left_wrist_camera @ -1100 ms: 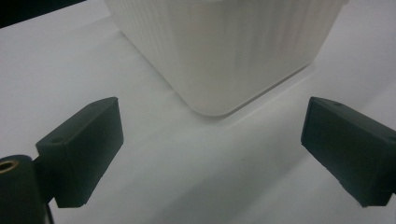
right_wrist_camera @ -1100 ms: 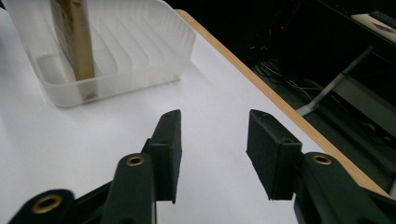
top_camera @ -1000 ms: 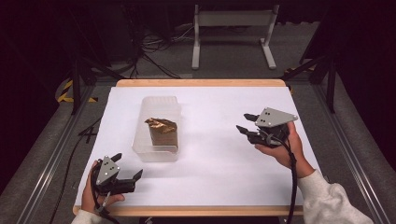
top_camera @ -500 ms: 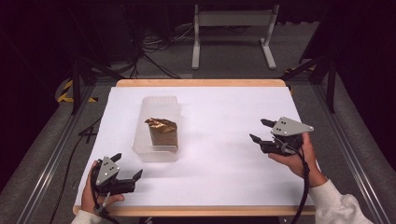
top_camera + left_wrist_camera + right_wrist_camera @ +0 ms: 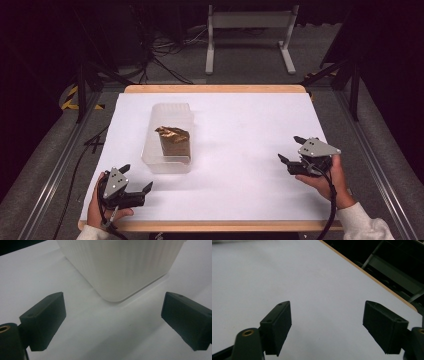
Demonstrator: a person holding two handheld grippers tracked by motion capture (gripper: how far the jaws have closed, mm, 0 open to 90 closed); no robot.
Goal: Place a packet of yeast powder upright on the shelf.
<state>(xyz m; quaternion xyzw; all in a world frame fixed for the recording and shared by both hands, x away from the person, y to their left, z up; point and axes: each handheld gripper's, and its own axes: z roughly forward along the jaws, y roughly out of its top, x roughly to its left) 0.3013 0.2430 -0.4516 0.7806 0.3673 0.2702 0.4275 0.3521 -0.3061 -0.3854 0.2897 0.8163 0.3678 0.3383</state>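
Observation:
A translucent plastic container (image 5: 169,150) stands on the left half of the white table (image 5: 240,130), with a crumpled brown-gold packet (image 5: 173,140) inside it. My left gripper (image 5: 136,177) rests near the front left corner, open and empty. In the left gripper view its jaws (image 5: 112,322) face the container's ribbed wall (image 5: 120,265) from a short distance. My right gripper (image 5: 291,149) hovers low over the right side of the table, far from the container. Its jaws have just been opening, and in the right gripper view (image 5: 327,327) there is bare tabletop between them.
The table's wooden edge (image 5: 372,277) runs close past the right gripper. A white metal stand (image 5: 247,35) and loose cables (image 5: 165,55) lie on the floor beyond the far edge. Rails (image 5: 50,175) flank both sides of the table.
The right gripper has moved right and toward the near edge, sinking closer to the table, and its jaws stand wider. The left gripper and the container have stayed put.

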